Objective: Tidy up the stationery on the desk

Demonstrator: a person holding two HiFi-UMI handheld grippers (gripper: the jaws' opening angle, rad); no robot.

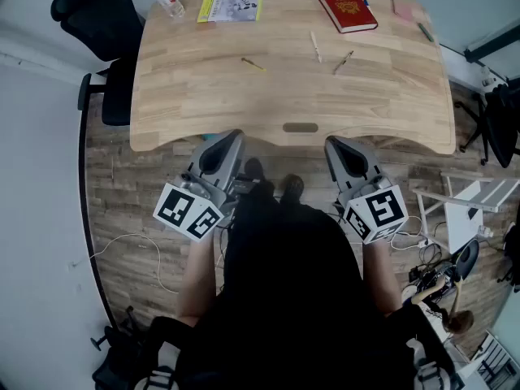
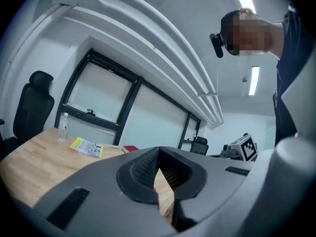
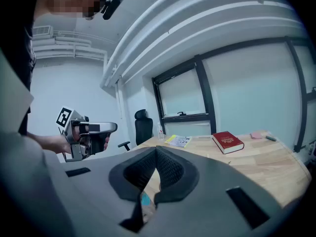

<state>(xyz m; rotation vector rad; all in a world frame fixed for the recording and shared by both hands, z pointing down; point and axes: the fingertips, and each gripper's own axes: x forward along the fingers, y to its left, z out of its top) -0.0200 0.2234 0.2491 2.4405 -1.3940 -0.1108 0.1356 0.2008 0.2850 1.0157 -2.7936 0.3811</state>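
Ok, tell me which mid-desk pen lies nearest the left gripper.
The yellow pen, lying alone left of centre; the pale pen and dark pen lie further right.

The desk (image 1: 203, 96) is seen in pale wood grain; the book (image 1: 344, 5) is coloured red, the booklet (image 1: 231, 5) yellow and white, the chair (image 1: 89, 10) black. Black-and-white square markers are carried on the grey left gripper (image 1: 233, 136) and right gripper (image 1: 335, 143)

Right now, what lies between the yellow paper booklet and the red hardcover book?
Nothing: the head view shows bare light wooden desk between the yellow paper booklet and the red hardcover book.
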